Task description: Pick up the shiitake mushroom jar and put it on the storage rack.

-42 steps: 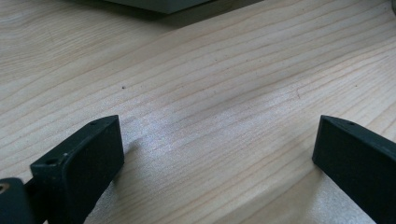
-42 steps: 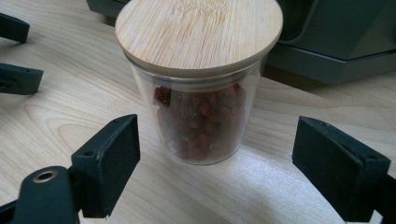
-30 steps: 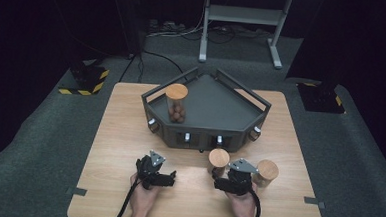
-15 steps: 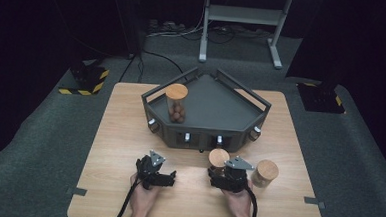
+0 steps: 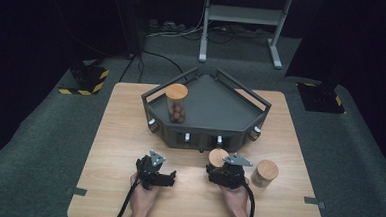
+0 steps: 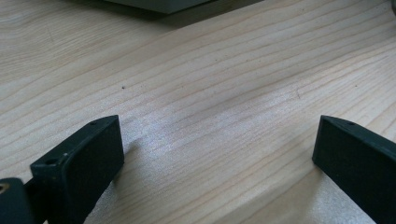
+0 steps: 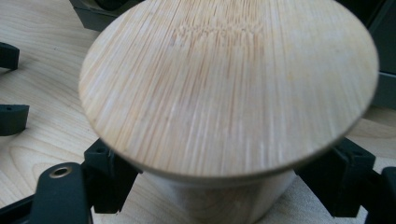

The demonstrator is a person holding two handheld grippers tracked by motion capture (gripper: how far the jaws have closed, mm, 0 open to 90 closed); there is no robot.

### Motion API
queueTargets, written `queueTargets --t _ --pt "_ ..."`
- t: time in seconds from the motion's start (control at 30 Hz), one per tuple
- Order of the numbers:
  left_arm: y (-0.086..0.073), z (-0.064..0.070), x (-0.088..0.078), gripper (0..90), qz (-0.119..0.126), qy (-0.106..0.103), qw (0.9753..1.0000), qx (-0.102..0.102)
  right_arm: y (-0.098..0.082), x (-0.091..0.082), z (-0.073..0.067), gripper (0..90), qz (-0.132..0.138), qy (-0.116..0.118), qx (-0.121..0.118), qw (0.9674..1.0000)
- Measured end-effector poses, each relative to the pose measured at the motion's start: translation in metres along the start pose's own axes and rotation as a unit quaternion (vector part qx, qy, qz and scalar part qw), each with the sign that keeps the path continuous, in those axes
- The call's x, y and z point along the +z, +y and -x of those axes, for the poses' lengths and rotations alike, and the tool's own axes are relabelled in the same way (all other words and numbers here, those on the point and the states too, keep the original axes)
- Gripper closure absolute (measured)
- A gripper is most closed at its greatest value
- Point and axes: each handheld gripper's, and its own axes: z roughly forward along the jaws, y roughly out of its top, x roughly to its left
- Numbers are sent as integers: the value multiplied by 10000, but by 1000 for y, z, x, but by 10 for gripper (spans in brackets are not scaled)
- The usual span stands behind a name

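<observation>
A: Bamboo-lidded jar (image 5: 175,103) sits upper left in the tray (image 5: 221,112). Lower left, our left gripper (image 5: 170,178) gapes empty.

B: Centre, right gripper (image 5: 210,173) has been closing around the second jar (image 5: 217,158); third jar (image 5: 266,173) waits right.

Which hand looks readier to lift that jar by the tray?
Right. The right gripper has just been closing around the near jar, its jaws flanking the body under the wooden lid. The left gripper stands open over bare table.

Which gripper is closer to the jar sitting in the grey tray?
Left, narrowly. The left gripper sits almost straight below the jar in the tray in the high view; the right gripper is farther right, closing around another jar.
</observation>
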Motion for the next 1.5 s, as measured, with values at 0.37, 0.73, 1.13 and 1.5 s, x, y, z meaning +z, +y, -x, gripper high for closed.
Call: queueTargets --t 0.37,0.73,1.13,1.5 --pt "0 0 0 21 4 -3 10000 -8 0 0 -3 237 96 -122 -224 9996" --pt "0 0 0 21 5 -4 10000 -10 2 -3 -5 258 171 -164 -382 9990" --pt "0 0 0 21 4 -3 10000 -4 15 -24 -4 258 313 -101 -560 9979" --pt "0 0 0 21 3 -2 10000 -9 34 -48 -3 258 283 184 -684 9971"
